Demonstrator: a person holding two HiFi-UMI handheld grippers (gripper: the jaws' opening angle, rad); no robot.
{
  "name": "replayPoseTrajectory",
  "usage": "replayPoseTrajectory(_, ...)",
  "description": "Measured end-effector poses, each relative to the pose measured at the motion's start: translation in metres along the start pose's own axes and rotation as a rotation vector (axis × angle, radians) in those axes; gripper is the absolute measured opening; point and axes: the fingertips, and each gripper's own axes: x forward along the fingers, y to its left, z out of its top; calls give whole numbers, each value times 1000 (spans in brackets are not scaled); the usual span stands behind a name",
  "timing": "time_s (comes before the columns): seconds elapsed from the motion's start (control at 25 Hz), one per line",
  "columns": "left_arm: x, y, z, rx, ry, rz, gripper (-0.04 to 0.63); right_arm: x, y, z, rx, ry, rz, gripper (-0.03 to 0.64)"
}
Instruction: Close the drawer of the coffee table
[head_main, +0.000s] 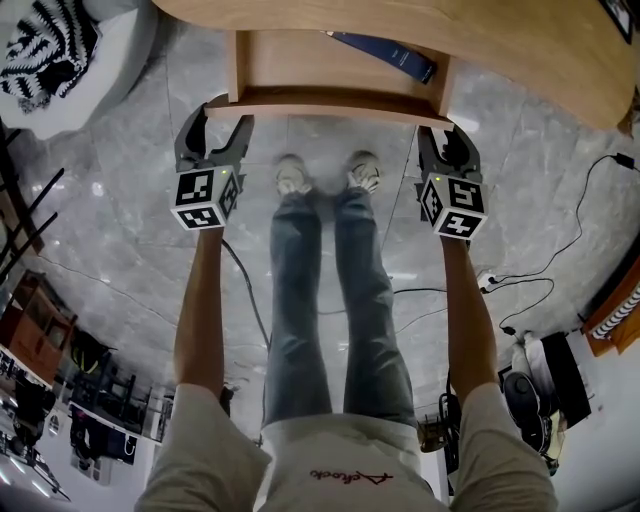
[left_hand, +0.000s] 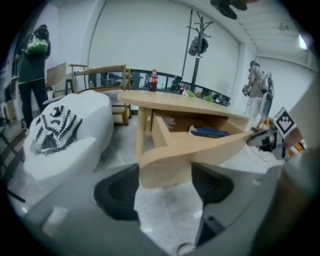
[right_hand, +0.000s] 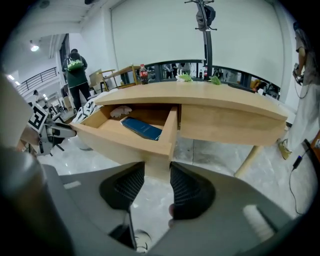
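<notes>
Left gripper (left_hand: 165, 172) straddles, right gripper (right_hand: 156, 167) pinches open drawer (right_hand: 125, 142) holding blue book (right_hand: 142, 128).

Hand-held gripper (right_hand: 157, 172) pads clamp open drawer (right_hand: 120, 141) front corner; blue book (right_hand: 141, 128) inside

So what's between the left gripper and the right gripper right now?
In the head view, the front edge of the drawer spans from the left gripper to the right gripper. Just in front of it, the person's shoes stand on the floor.

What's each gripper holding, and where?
Right gripper clamps the drawer at its front right corner. Left gripper straddles the front left corner; contact can't be told.
</notes>
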Motion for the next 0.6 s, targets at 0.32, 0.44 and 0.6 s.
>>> replayPoseTrajectory(0.32,-2,1,7,8,-2,4,325,-3,1,5,12,-12,-5,167)
replayPoseTrajectory(0.44,-2,1,7,9,-1,4,327,-2,1,6,16,-19,-7,170)
replayPoseTrajectory(0.6,3,2,10,7,-1,6,327,2,-1,9,20,-29,-16,170)
